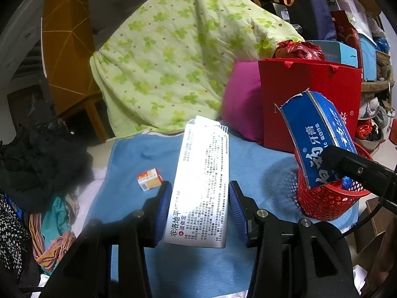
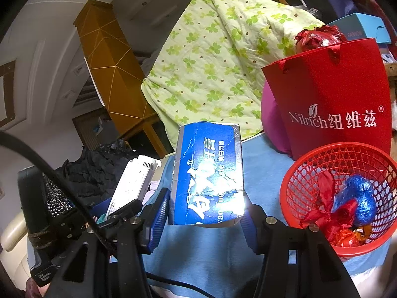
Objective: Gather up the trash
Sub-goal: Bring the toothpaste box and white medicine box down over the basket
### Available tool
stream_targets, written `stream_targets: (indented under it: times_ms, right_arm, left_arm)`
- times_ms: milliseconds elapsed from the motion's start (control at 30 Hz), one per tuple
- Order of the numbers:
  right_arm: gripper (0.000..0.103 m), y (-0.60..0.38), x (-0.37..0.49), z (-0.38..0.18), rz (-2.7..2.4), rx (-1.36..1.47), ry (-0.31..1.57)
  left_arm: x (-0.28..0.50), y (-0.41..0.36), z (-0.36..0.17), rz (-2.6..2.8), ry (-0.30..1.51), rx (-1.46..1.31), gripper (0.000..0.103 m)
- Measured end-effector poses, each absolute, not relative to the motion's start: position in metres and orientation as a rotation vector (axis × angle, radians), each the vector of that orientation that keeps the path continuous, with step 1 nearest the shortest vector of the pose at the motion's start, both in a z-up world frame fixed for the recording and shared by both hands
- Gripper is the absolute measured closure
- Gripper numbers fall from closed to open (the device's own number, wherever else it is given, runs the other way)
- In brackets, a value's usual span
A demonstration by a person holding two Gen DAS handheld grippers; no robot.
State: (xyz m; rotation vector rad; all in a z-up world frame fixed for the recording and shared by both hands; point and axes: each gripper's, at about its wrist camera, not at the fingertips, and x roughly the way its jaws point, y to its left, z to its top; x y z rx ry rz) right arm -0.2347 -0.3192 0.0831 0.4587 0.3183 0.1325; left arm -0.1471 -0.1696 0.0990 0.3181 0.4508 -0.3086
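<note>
Blue crumpled toothpaste carton [image 2: 207,173] sits clamped in the right tool [image 2: 206,213], left of the red mesh plastic basket [image 2: 310,171]; the left tool [image 1: 199,211] grips a white printed medicine box [image 1: 202,181].

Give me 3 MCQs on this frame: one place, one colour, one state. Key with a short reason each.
1. Where is the small orange box?
A. in the basket
B. on the blue cloth
C. in the red bag

2. What colour is the mesh basket?
A. red
B. green
C. white

3. What do the right tongs hold?
A. nothing
B. a blue toothpaste box
C. a black garment

Key: 1 B, it lies on the blue cloth, left of the left tongs, which grip the white medicine box. 2 A, its mesh is red. 3 B, the blue toothpaste box sits clamped between both pads.
</note>
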Motion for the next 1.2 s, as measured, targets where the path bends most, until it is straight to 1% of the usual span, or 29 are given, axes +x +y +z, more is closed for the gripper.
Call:
stream_targets:
  times_ms: [1200]
  right_arm:
    - [0.047, -0.327, -0.259, 0.084, 0.091, 0.497, 0.279]
  left_arm:
    - [-0.157, -0.188, 0.099, -0.354, 0.443, 0.365, 0.055]
